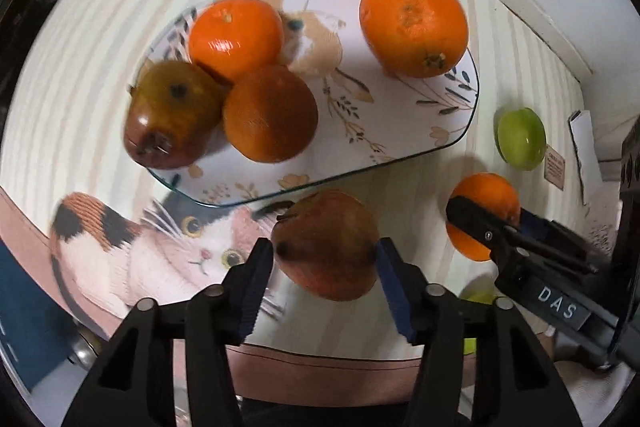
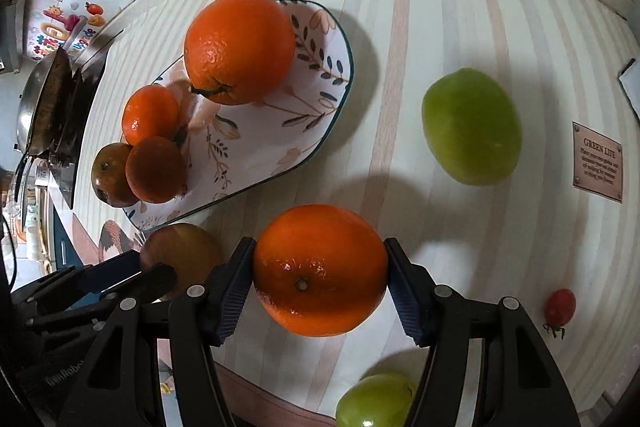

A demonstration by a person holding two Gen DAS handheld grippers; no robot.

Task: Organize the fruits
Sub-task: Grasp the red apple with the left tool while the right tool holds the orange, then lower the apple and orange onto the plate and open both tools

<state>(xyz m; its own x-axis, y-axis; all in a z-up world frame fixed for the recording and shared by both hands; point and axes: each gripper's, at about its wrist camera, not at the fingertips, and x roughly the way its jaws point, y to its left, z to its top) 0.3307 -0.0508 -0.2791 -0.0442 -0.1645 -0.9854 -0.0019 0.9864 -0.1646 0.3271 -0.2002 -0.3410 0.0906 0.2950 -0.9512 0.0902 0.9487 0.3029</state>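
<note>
The left gripper's fingers (image 1: 256, 287) are pinched on a reddish apple (image 1: 326, 245); the right gripper's fingers (image 2: 236, 291) are pinched on an orange (image 2: 320, 269), both seemingly just clear of the table (image 2: 440, 7). A firm grip is best kept until each is over a bare part of the plate (image 1: 400, 131). Four fruits are already held there, so the open right end should be aimed for. Green apples (image 2: 472, 127) and a cherry tomato (image 2: 560, 307) are left on the table.

On the counter (image 2: 440, 7) a plate (image 2: 320, 99) carries four fruits: a large orange (image 2: 240, 47) at its 12 o'clock end, a mandarin (image 2: 150, 115), another orange (image 2: 156, 169) and an apple (image 2: 106, 173) touching at its 7 o'clock end. A lime (image 2: 472, 127) lies at the plate's 3 o'clock, a cherry tomato (image 2: 560, 307) at 4 o'clock
</note>
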